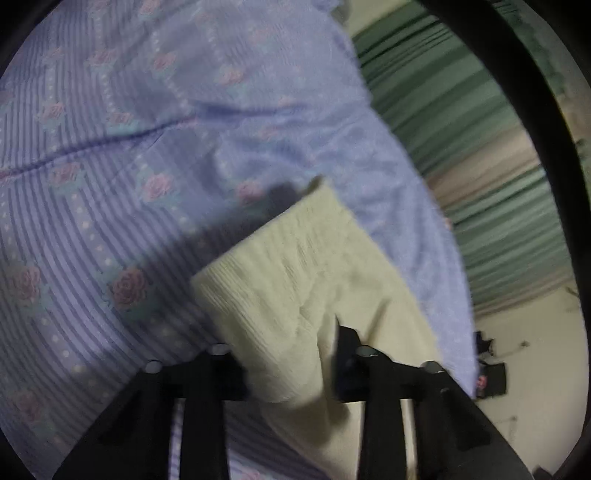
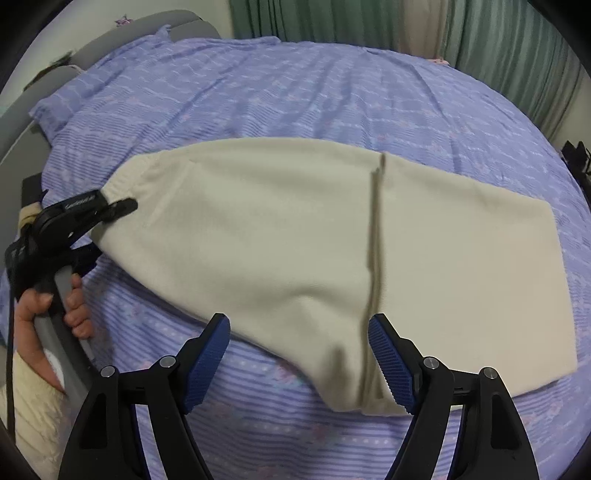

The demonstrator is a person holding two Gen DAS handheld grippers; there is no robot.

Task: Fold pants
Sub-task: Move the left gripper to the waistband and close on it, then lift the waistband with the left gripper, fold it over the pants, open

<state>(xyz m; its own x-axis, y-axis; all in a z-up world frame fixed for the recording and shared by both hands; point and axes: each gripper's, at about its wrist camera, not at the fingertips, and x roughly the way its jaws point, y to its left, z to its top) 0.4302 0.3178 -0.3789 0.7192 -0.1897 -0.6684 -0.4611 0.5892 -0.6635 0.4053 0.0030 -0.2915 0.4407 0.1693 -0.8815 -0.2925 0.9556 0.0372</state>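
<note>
The cream pants [image 2: 295, 240] lie flat on a bed with a purple striped and flowered cover [image 2: 295, 92], folded lengthwise, with the waistband end at the left of the right wrist view and a dark seam line running down near the middle. The left gripper [image 2: 122, 208] is at the waistband corner, and its jaws are pressed together on the edge of the cloth there; a hand [image 2: 48, 314] with a cream sleeve holds its grey handle. In the left wrist view, which is blurred, the same cream cloth [image 1: 295, 280] runs up between the two black fingers [image 1: 218, 369], so the pinch is also visible from there. The right gripper [image 2: 299, 354] is above the near edge of the pants, at the crotch point, and its jaws with blue ribbed pads [image 2: 207, 358] stand spread apart, one on each side of the cloth, not pressing it. The pants lie in the near middle of the bed, with much free cover on the far side and to the right. Green curtains [image 2: 332, 18] hang behind the bed, and a grey headboard [image 2: 122, 37] stands at the far left.
</note>
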